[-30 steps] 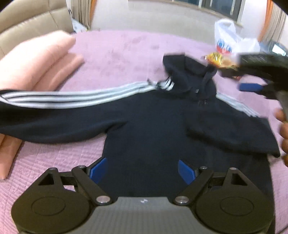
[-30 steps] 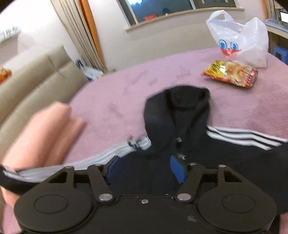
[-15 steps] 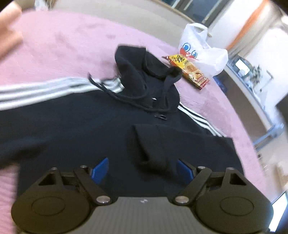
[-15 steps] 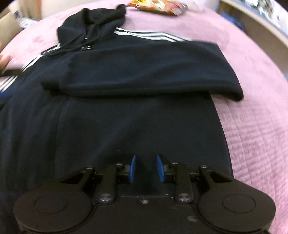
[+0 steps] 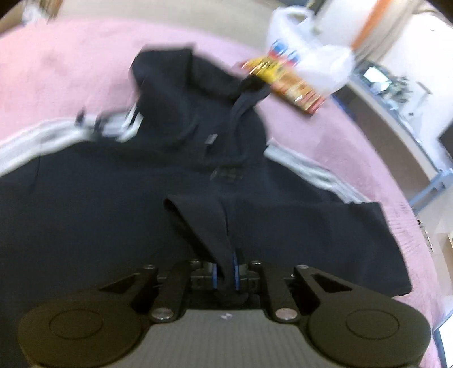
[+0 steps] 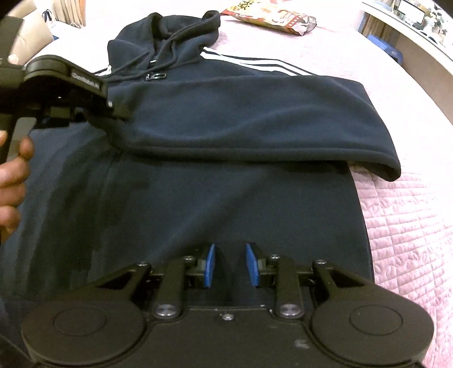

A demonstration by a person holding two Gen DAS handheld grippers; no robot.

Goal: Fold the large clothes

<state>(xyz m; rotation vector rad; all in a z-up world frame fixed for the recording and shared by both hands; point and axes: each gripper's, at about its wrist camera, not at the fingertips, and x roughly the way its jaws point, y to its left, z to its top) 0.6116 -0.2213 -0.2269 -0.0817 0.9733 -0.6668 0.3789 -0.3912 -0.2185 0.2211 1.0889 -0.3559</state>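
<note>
Left wrist view, nearest first: the left gripper tilts down over the dark navy fleece hoodie with white stripes, and its jaws have just been closing; the blue pads now pinch the cuff of the folded-over sleeve, which rises as a narrow ridge of cloth between them. Beyond the cuff the sleeve lies across the chest, then comes the hood, and past it a yellow and red snack packet and a white plastic bag with a printed face on the pink quilted bedspread. This view is blurred.

The right wrist view is sharp. The right gripper points steeply down at the lower body of the hoodie; its blue pads stand partly apart with dark fabric bunched up between them, but I cannot tell whether they press on it. Further up, the sleeve runs across the chest, its fold overhanging the garment's edge onto the bedspread. Only this view shows the person's left hand at the left edge, fingers wrapped round the handle of the left gripper, whose tip sits at the sleeve's cuff end. The hood's drawstrings and the snack packet lie farthest off.
</note>
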